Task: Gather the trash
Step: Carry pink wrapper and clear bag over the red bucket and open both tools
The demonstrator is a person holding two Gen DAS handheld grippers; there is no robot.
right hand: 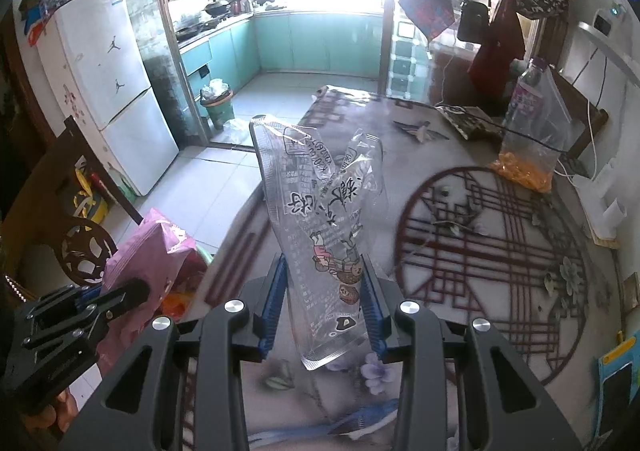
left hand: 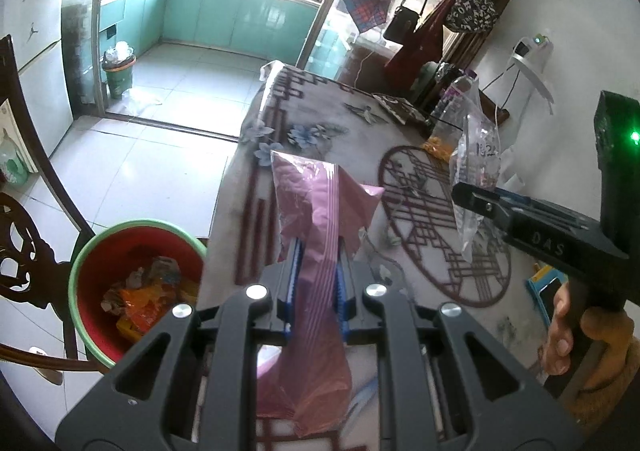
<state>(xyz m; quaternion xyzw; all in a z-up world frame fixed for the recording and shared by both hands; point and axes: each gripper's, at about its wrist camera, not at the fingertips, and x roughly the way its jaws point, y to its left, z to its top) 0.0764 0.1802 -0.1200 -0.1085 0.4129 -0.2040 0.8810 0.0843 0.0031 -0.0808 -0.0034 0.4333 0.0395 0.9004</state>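
Sunlight floods the green-cabinet kitchen (left hand: pixel 240 19) at twelve o'clock, beyond a table (left hand: pixel 320 119) under a patterned cloth with a dark red lattice circle. Just off the table's edge, at eight o'clock in the left wrist view, stands a red bin (left hand: pixel 120 251) with a green rim, orange and crumpled wrappers already in it — handy, I'd say, for dropping rubbish straight from the tabletop.

Both pieces of trash are up off the cloth. The left gripper (left hand: pixel 316 279) is clamped on a pink plastic bag (left hand: pixel 308 211), its blue pads pinching the bag's middle, so the long axis runs along the fingers toward twelve o'clock, the striped top edge farthest out and the crumpled tail hanging back under the jaws. It sits close beside the bin, probably the first to go in.

The right gripper (right hand: pixel 324 299) is closed on a clear printed wrapper (right hand: pixel 316 211) — held low down, so the long strip stands toward twelve o'clock and splits into two flaps at eleven and one.

A filled clear bag (right hand: pixel 532 147) and bottle (right hand: pixel 528 87) rest at two o'clock.
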